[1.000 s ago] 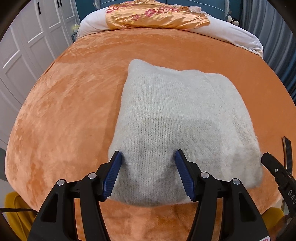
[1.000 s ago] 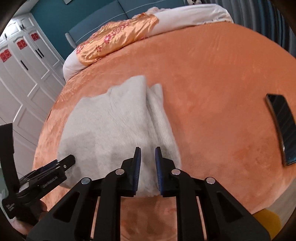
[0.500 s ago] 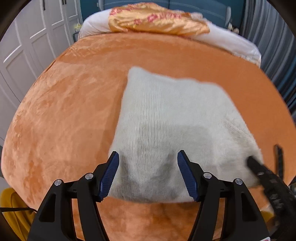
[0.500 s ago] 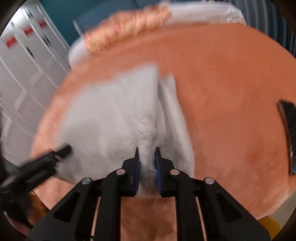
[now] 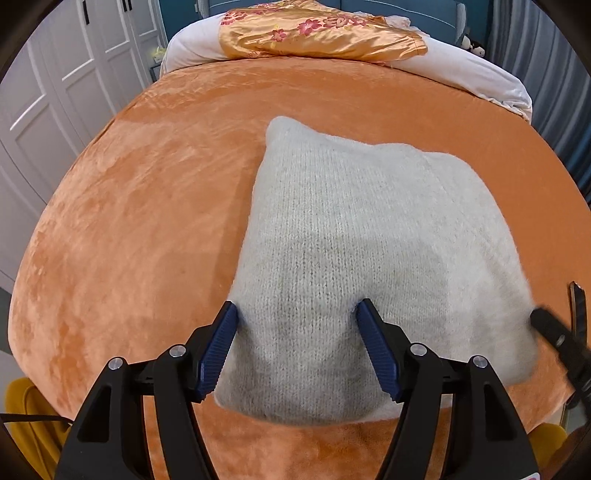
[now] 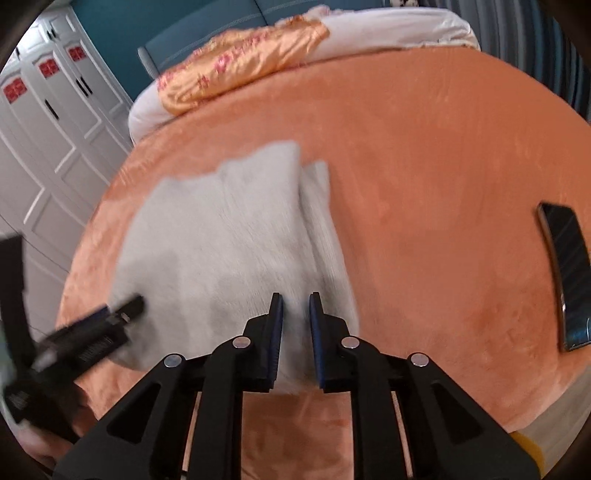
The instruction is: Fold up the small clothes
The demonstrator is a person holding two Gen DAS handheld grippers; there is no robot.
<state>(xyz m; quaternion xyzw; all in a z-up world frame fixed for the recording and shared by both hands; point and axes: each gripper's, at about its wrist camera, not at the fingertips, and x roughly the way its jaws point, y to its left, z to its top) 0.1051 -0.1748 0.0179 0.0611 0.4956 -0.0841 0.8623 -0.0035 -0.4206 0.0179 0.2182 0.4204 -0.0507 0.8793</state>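
Observation:
A pale grey knit garment (image 5: 362, 236) lies folded into a rough rectangle on the orange bed cover; it also shows in the right wrist view (image 6: 229, 236), with a folded strip along its right side. My left gripper (image 5: 295, 314) is open, its blue pads wide apart over the garment's near left edge. My right gripper (image 6: 295, 306) has its pads a narrow gap apart over the garment's near right edge, with nothing pinched between them. Each gripper shows blurred at the edge of the other's view.
The orange plush bed cover (image 5: 147, 221) fills both views. A gold floral pillow (image 5: 314, 33) on white bedding lies at the head. A dark phone (image 6: 565, 273) lies on the cover to the right. White wardrobe doors (image 6: 48, 122) stand to the left.
My right gripper was pinched on the garment's near edge half a second ago; its pads now stand slightly apart and the cloth lies flat. The left gripper stayed open, shifting only slightly.

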